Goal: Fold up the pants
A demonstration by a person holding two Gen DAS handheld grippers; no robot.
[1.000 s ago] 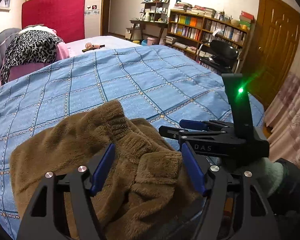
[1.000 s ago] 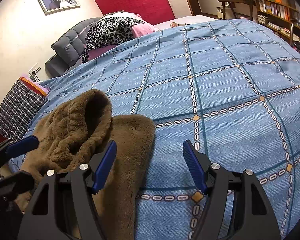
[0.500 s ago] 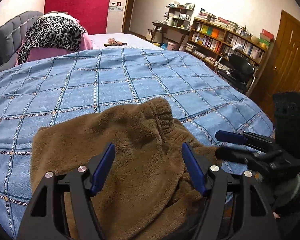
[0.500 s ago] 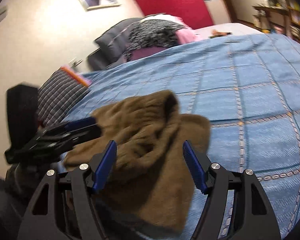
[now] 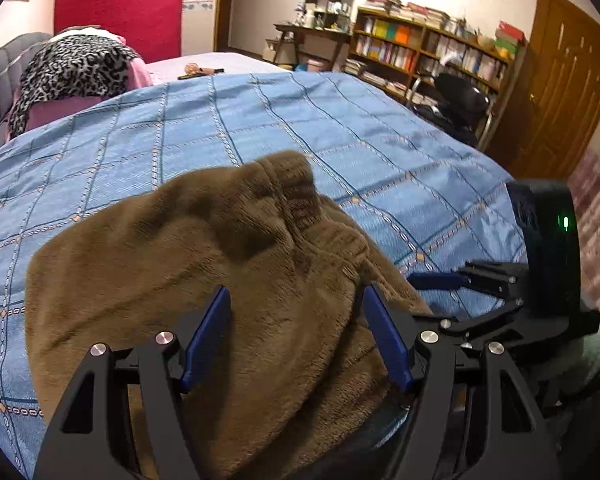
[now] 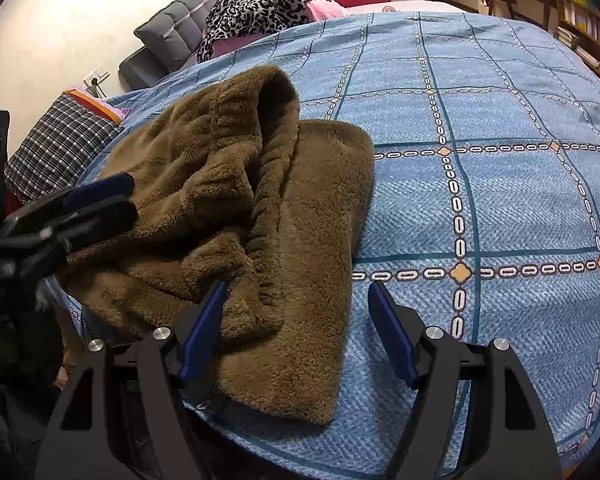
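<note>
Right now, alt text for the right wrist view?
Brown fleece pants lie crumpled on a blue checked bedspread. The right gripper hangs open over their near edge, and the left gripper reaches in from the left. A leopard-print cloth lies at the far end.
</note>
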